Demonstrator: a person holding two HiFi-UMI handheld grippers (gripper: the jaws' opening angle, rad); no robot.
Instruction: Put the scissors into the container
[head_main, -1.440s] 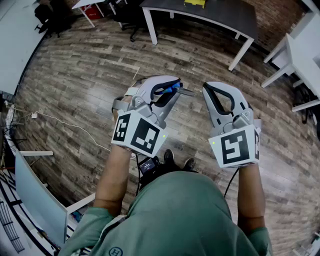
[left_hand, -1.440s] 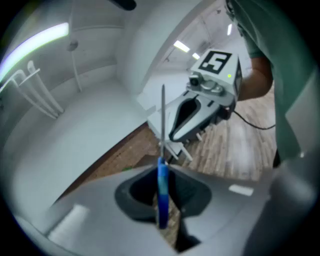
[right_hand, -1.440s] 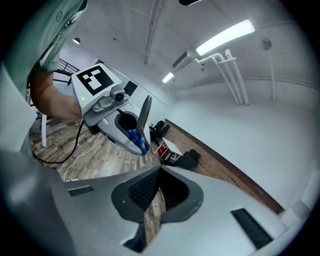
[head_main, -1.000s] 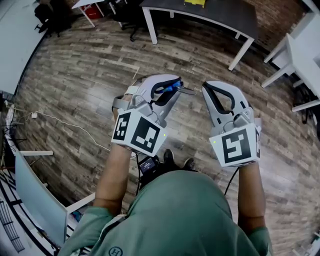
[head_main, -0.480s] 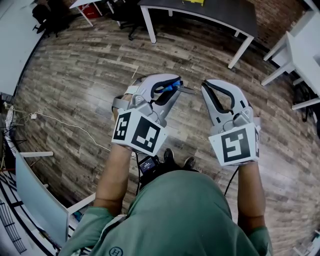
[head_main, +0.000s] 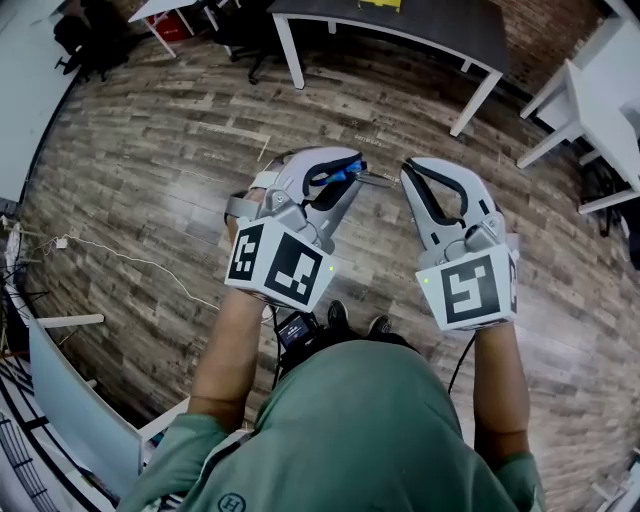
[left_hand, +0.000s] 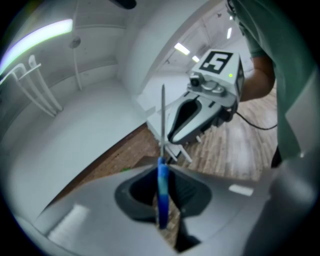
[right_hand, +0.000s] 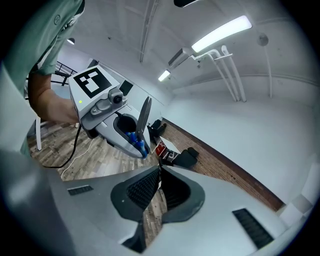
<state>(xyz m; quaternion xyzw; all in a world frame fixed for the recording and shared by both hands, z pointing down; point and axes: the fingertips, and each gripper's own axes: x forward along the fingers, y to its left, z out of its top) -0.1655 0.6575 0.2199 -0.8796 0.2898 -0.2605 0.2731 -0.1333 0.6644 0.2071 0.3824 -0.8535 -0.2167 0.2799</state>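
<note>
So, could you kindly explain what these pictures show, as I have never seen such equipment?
There is no robot: a person stands on a wooden floor with a hand-held two-jaw gripper in each hand. The marker cubes are part of the grippers. The head view looks down from the person's head; the two gripper views come from cameras riding on each gripper, looking along its jaws. The left gripper is closed on blue-handled scissors, blade pointing forward. The right gripper has its jaws together, empty. No work surface lies under the hands; tables stand further off, and no container is in view.
</note>
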